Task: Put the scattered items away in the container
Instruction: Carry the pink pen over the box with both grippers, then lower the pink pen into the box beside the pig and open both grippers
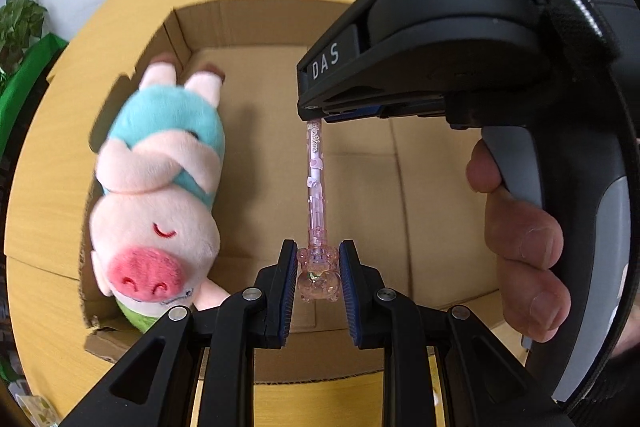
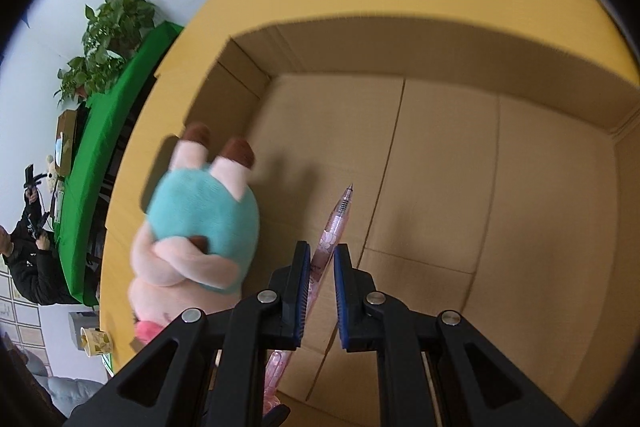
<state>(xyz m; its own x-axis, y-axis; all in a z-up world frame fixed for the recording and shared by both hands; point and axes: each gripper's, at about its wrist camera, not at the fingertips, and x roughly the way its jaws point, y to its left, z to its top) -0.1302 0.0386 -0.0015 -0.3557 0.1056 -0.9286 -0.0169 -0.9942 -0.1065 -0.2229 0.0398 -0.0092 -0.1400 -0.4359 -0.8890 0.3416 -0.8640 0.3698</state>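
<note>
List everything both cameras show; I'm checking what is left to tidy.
pen: one, clear pink, held over the box by both ends
plush pig: one, pink with teal top, inside the box by its left wall
cardboard box: one, brown, open, on the table
table: one, yellow, under the box
plant: one, green, far left
mug: one, yellow-patterned, lower left
bystander: one, dark clothes, far left
left gripper: black, jaws shut on the pen's charm end
right gripper: black, jaws shut on the pen's barrel
hand: one, on the right gripper's handle

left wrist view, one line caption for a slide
Two hand-held grippers hold a pink pen over a cardboard box beside a plush pig.
</note>
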